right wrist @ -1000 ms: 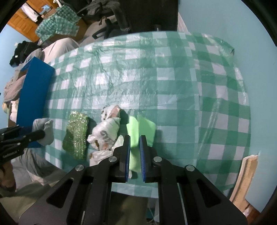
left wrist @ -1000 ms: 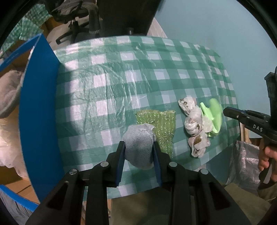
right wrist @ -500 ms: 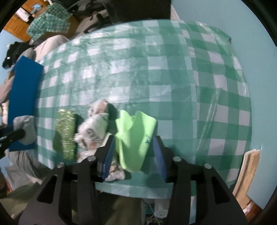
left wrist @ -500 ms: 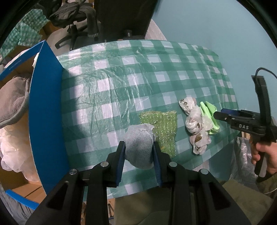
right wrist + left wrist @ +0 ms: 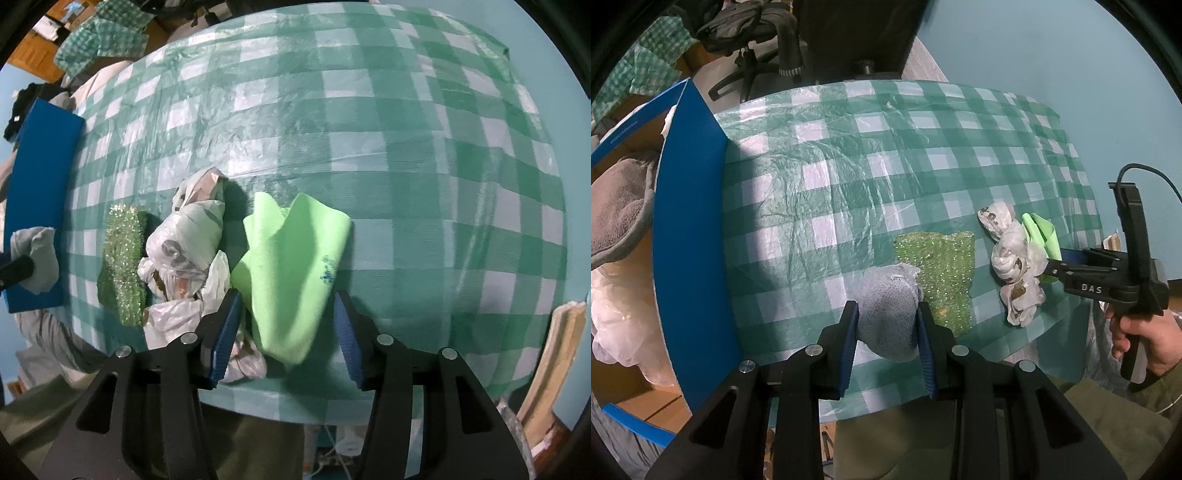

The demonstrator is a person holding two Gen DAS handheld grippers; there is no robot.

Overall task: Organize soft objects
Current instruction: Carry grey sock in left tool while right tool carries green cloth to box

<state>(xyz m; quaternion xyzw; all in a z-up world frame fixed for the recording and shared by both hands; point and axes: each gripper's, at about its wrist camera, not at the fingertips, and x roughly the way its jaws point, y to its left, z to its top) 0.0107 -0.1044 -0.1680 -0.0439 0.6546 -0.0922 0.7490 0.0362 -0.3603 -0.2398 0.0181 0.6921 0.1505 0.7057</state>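
Observation:
My left gripper [image 5: 886,325] is shut on a grey sock [image 5: 886,317] and holds it above the near edge of the checked table [image 5: 886,155]. The sock also shows at the left of the right wrist view [image 5: 37,254]. My right gripper [image 5: 286,317] is open, its fingers on either side of a light green cloth [image 5: 295,258] that lies on the table. The cloth shows in the left wrist view [image 5: 1041,236] too. A crumpled white plastic bag [image 5: 188,251] and a green glittery pad [image 5: 123,266] lie left of the cloth.
A blue-walled cardboard box [image 5: 690,240] stands at the table's left edge, with a grey towel [image 5: 617,206] and white plastic [image 5: 617,317] inside. An office chair [image 5: 768,48] is behind the table. A blue wall [image 5: 1052,55] is on the right.
My right gripper has opened from shut and now straddles the green cloth. My left gripper has risen and pulled back with the sock, bringing the box more into view.

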